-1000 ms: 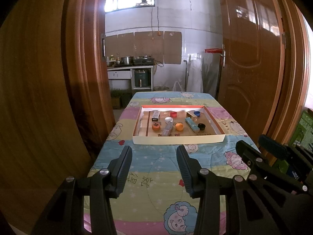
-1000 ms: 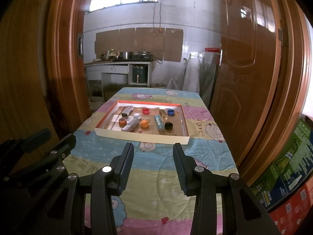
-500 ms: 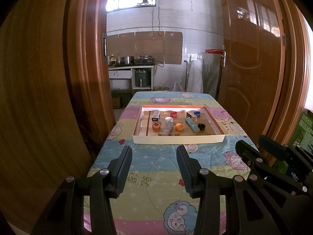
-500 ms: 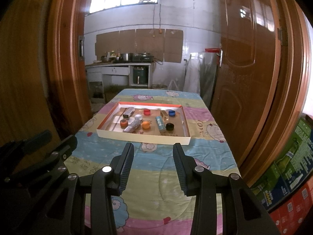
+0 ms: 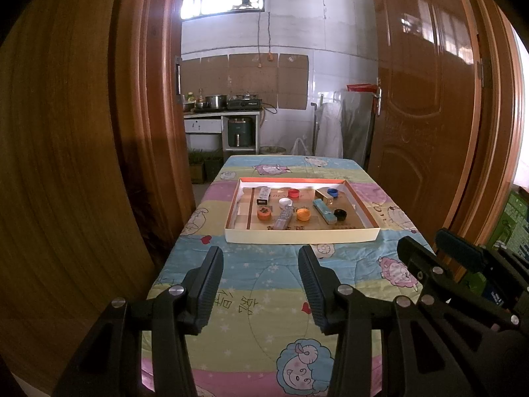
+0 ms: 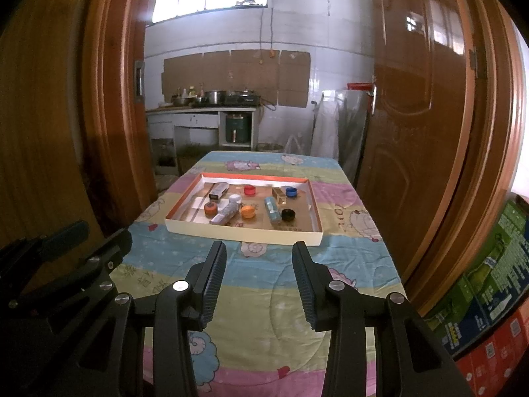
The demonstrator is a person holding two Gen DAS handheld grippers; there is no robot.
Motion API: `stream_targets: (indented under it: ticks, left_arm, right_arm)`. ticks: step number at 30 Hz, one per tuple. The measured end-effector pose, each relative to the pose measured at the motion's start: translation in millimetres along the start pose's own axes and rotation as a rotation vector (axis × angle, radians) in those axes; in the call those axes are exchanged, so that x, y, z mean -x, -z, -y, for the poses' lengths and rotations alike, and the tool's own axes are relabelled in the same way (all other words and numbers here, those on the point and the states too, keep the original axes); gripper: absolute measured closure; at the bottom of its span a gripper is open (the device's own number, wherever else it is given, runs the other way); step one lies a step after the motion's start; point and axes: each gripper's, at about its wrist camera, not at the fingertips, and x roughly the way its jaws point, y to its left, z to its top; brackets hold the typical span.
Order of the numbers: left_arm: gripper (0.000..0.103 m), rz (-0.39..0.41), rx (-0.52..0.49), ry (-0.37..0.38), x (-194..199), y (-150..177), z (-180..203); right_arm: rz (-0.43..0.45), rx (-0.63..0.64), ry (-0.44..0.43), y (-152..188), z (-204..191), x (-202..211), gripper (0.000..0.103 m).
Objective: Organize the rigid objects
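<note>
The left gripper (image 5: 261, 284) and right gripper (image 6: 259, 281) both gape wide and empty above the near end of the quilted table (image 5: 264, 297), having eased slightly closer over the last second. The caps, tubes and small boxes lie scattered inside the shallow tray (image 5: 301, 235) ahead, none shifted, so the change is approach only.

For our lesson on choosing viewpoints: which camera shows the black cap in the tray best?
The left wrist view: the black cap sits clear beside the blue box, with its open top visible. The right wrist view shows the same cap at a similar size, but darker and more side-on.
</note>
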Motion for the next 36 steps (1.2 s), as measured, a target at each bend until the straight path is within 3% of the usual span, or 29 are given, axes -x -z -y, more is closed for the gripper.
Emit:
stream_targets:
  ticks: [36]
  left_arm:
    - [0.056, 0.002, -0.001, 0.001, 1.8, 0.2, 1.5]
  right_arm:
    - [-0.001, 0.004, 0.001, 0.9, -3.1, 0.2, 0.06]
